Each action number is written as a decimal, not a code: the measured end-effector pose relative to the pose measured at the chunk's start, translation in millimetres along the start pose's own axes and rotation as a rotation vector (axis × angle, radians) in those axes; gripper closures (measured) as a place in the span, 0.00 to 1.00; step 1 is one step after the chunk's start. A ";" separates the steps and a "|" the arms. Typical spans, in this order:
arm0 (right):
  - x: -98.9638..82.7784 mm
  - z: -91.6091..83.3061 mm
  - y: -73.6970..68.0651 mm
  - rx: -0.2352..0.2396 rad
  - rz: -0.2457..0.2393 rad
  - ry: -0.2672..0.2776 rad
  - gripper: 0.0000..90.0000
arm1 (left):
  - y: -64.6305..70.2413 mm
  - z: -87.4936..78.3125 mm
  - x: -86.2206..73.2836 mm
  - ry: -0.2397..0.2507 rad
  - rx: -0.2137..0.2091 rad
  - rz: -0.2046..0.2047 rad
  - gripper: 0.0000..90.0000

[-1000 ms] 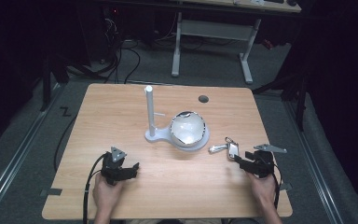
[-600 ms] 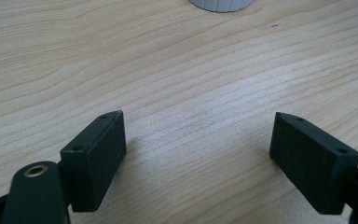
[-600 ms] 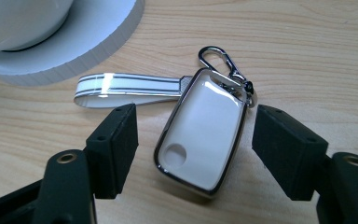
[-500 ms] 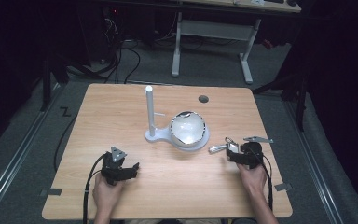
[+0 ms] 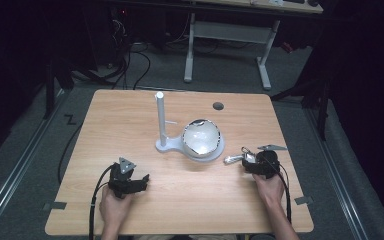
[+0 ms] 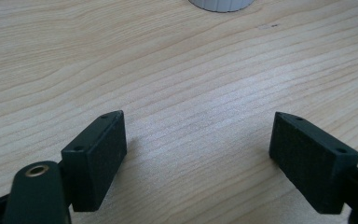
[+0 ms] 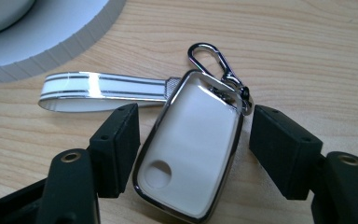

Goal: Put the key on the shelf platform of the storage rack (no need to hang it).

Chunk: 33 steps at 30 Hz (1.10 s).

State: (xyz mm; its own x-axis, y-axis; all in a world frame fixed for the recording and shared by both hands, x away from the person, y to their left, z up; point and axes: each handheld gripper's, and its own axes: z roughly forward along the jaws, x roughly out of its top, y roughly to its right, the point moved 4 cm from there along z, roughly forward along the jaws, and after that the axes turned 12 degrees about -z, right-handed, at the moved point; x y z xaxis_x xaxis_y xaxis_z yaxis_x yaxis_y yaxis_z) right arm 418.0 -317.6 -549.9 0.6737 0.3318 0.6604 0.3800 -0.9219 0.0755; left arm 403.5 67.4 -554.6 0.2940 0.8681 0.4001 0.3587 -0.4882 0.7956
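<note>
While I look down on the worktop [image 5: 130, 115], a white stand [image 5: 161, 125] with a round base holding a bowl [image 5: 201, 137] sits mid-board. My left tool [image 6: 198, 140] rests near the front edge, jaws wide over bare wood. My right tool [image 7: 193, 140] has just been opening; the key fob [image 7: 189, 154] lies flat between its jaws, the left pad just beside it, its strap [image 7: 102, 88] pointing toward the stand's base.
</note>
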 end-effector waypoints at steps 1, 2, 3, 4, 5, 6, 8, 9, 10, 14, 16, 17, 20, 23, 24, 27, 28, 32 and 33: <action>-1.1 0.4 -0.1 -0.002 -0.003 -0.002 0.39 | 0.0 0.0 0.0 0.000 0.000 -0.001 0.21; -1.5 0.6 -0.4 -0.008 -0.012 0.000 0.41 | 0.1 0.0 -0.1 0.000 0.000 -0.001 0.21; -1.4 0.8 -0.6 -0.013 -0.022 -0.001 0.43 | 0.0 0.1 0.1 0.001 0.001 -0.001 0.21; -0.8 1.3 -0.7 -0.011 -0.029 0.003 0.45 | -0.1 0.5 0.3 0.000 -0.003 0.008 0.21; -0.4 1.9 -1.3 -0.015 -0.043 0.003 0.47 | 0.3 1.3 0.2 0.000 -0.003 0.007 0.21; -0.6 2.0 -1.7 -0.032 -0.063 0.000 0.50 | 0.3 1.3 0.2 0.000 -0.003 0.007 0.21; -1.3 1.8 -2.3 -0.050 -0.074 -0.001 0.52 | 0.5 1.6 0.2 0.002 -0.002 0.006 0.21; -2.0 1.2 -2.3 -0.050 -0.074 0.001 0.53 | 0.9 1.7 0.1 0.005 0.003 -0.004 0.22; -2.6 1.0 -2.1 -0.052 -0.076 0.006 0.54 | 1.1 3.3 1.0 0.012 0.002 -0.001 0.22; -1.9 0.8 -0.6 -0.038 -0.070 0.002 0.56 | 1.2 4.9 3.0 0.027 0.011 -0.008 0.23; -3.1 -0.4 0.0 -0.030 -0.073 0.004 0.56 | 1.1 4.8 3.0 0.026 0.009 -0.005 0.23; -3.2 -1.1 1.3 -0.030 -0.077 -0.003 0.57 | 1.1 4.7 2.9 0.026 0.009 -0.005 0.23; -6.1 -3.4 4.4 -0.015 -0.044 0.028 0.57 | 1.1 4.7 2.9 0.026 0.009 -0.005 0.23; -6.8 -7.1 8.1 -0.005 -0.021 0.063 0.58 | 1.1 4.7 2.8 0.024 0.008 -0.004 0.23; -6.2 -9.0 9.1 -0.004 -0.023 0.073 0.58 | 1.1 4.7 2.9 0.026 0.010 -0.005 0.23; -4.7 -15.1 7.9 -0.011 -0.057 0.077 0.58 | 0.9 4.3 2.8 0.021 0.006 -0.002 0.22; -4.7 -15.1 7.9 -0.011 -0.057 0.077 0.58 | 0.9 4.3 2.8 0.021 0.006 -0.002 0.22; -1.2 -29.2 9.2 0.006 -0.056 0.125 0.58 | 1.0 3.3 2.2 0.018 0.008 -0.010 0.22; 0.0 -32.1 9.7 0.006 -0.057 0.131 0.58 | 1.1 3.4 2.1 0.019 0.008 -0.011 0.22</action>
State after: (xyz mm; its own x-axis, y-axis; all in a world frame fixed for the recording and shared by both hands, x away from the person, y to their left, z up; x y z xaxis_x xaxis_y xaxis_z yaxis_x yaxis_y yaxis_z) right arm 401.3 -333.0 -525.2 0.5623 0.3541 0.7473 0.4190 -0.9011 0.1117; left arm 407.5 68.4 -554.5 0.2729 0.8747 0.4005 0.3686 -0.4796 0.7963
